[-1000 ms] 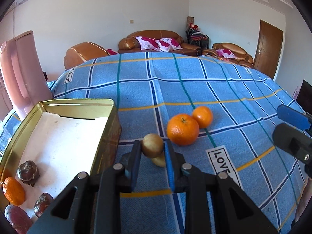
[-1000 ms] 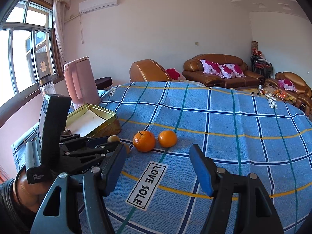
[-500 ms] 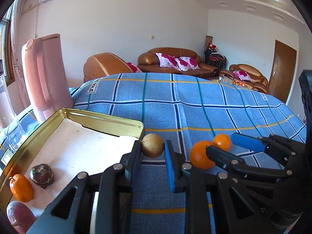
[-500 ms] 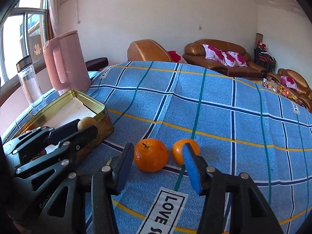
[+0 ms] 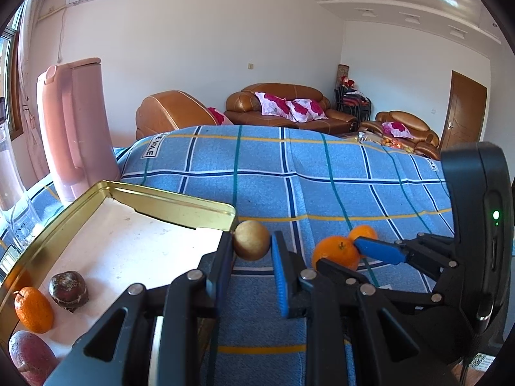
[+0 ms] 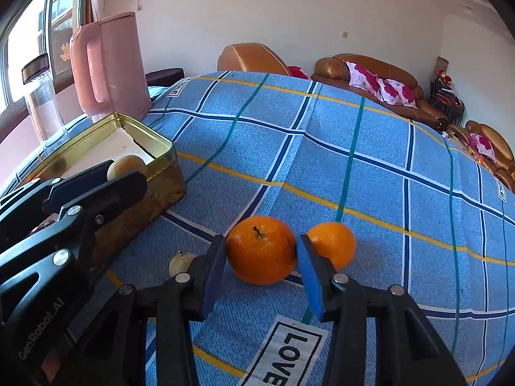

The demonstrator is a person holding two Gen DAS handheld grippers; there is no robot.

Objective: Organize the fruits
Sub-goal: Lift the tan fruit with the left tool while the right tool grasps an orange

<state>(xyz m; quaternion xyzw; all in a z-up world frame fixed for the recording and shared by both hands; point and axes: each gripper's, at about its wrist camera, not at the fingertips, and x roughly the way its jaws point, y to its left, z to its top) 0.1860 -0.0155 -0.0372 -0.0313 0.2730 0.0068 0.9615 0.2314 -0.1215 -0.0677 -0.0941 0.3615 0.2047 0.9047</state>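
Note:
My left gripper [image 5: 251,251] is shut on a small tan fruit [image 5: 251,240] and holds it at the near right corner of the gold tin [image 5: 180,200]; the fruit also shows in the right wrist view [image 6: 126,166]. The tin holds an orange [image 5: 33,309], a dark brown fruit [image 5: 68,290] and a reddish fruit [image 5: 27,356]. My right gripper [image 6: 259,251] is closed around the larger orange [image 6: 261,249] on the blue plaid cloth [image 6: 370,173], pads touching both sides. A smaller orange [image 6: 333,243] lies just right of it. Another small tan fruit [image 6: 181,263] lies left of my right gripper.
A pink kettle [image 6: 107,64] and a clear bottle with a dark lid [image 6: 40,96] stand behind the tin [image 6: 96,148] at the left. Brown sofas [image 5: 289,106] sit beyond the table's far edge.
My left gripper lifted the tan fruit off the cloth and carried it left to the tin's corner. My right gripper moved forward and closed around the larger orange.

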